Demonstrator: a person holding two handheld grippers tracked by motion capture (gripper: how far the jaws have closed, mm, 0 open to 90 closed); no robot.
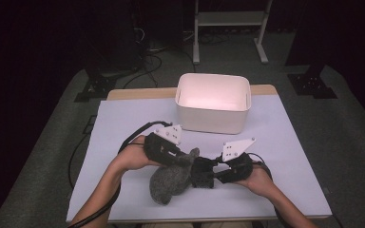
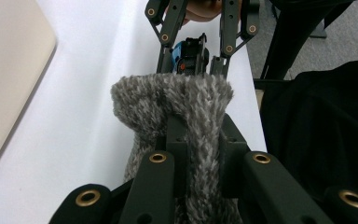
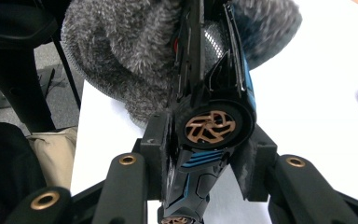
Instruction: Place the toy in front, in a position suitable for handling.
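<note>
A grey fuzzy knit pouch (image 1: 170, 184) lies on the white table sheet near the front edge. My left gripper (image 1: 186, 160) is shut on the rim of the pouch (image 2: 168, 98), and in the left gripper view a fold of fabric is pinched between the jaws of that gripper (image 2: 203, 128). My right gripper (image 1: 208, 172) comes in from the right, shut on a black toy car (image 3: 200, 60) with blue trim and copper wheels. The car's front end sits at the pouch's mouth (image 3: 121, 46). Beyond the pouch, the left gripper view shows the toy car (image 2: 191, 55) in the right gripper.
A white plastic bin (image 1: 213, 121) stands open at the back middle of the table. The white sheet (image 1: 123, 123) covers the tabletop. Dark floor, cables and a metal stand lie beyond the far edge. The person's dark clothing is at the table's near edge (image 2: 326, 121).
</note>
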